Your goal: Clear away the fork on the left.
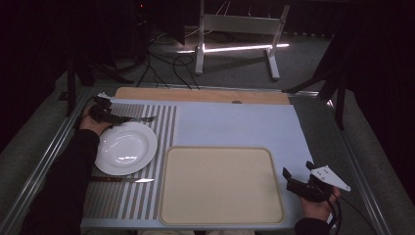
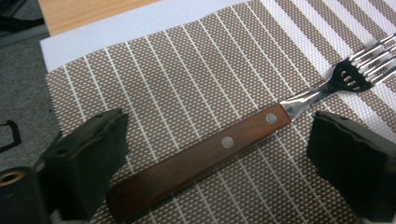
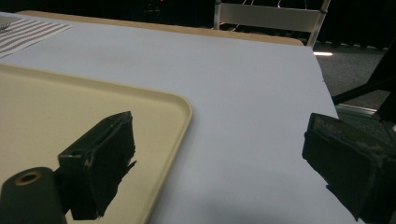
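Note:
A fork (image 2: 219,144) with a brown wooden handle and steel tines lies on the striped placemat (image 2: 187,70). My left gripper (image 2: 219,161) is open low over it, one jaw on each side of the handle, and the pads stand clear of the wood. From above, that left gripper (image 1: 105,115) is at the mat's far left corner, with the fork (image 1: 142,119) pointing right just beyond a white plate (image 1: 126,147). My right gripper (image 1: 298,183) is open and empty to the right of the beige tray (image 1: 220,188). Its jaws straddle bare blue cloth at the tray's corner (image 3: 184,105).
A wood-handled knife (image 1: 122,180) lies on the placemat in front of the plate. A pale blue cloth (image 1: 235,125) covers the table, with a wooden strip (image 1: 195,95) along the far edge. A white frame (image 1: 235,29) and cables are on the floor beyond.

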The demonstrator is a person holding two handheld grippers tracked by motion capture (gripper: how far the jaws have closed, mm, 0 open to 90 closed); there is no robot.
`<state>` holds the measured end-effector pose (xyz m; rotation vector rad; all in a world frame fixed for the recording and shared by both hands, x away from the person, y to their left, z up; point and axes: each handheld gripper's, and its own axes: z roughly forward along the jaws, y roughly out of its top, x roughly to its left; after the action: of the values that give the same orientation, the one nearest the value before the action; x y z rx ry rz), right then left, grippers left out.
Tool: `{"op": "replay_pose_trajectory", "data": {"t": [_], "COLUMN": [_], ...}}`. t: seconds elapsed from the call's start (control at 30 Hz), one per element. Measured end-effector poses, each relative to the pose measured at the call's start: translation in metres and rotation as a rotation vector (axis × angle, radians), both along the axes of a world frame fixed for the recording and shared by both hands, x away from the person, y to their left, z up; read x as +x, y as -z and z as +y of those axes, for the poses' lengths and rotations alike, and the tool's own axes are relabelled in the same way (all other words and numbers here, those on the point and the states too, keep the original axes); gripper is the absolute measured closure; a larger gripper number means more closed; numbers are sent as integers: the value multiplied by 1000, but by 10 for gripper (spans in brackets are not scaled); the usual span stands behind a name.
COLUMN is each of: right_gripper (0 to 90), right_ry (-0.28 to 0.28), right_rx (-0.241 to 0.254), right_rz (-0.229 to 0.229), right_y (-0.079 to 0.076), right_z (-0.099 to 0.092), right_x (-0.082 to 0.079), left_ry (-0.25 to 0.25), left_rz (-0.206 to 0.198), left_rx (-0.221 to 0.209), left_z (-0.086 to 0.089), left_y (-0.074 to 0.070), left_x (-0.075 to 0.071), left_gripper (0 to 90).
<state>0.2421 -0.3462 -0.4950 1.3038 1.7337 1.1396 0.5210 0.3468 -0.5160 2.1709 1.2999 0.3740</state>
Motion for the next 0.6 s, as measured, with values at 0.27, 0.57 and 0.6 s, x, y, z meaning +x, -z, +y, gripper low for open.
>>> {"op": "replay_pose_trajectory", "data": {"t": [0.27, 0.57, 0.6], "right_gripper": [91, 91, 91], "right_ry": [2, -1, -1], "right_rx": [0, 4, 3], "right_rz": [6, 6, 7], "right_y": [1, 1, 1], "right_z": [0, 0, 0], "right_x": [0, 0, 0], "left_ry": [31, 49, 48], "left_rz": [37, -16, -21], "left_rx": [28, 118, 119], "left_z": [1, -6, -6], "left_y": [0, -4, -4], "left_x": [1, 2, 3], "left_gripper": [204, 262, 264]}}
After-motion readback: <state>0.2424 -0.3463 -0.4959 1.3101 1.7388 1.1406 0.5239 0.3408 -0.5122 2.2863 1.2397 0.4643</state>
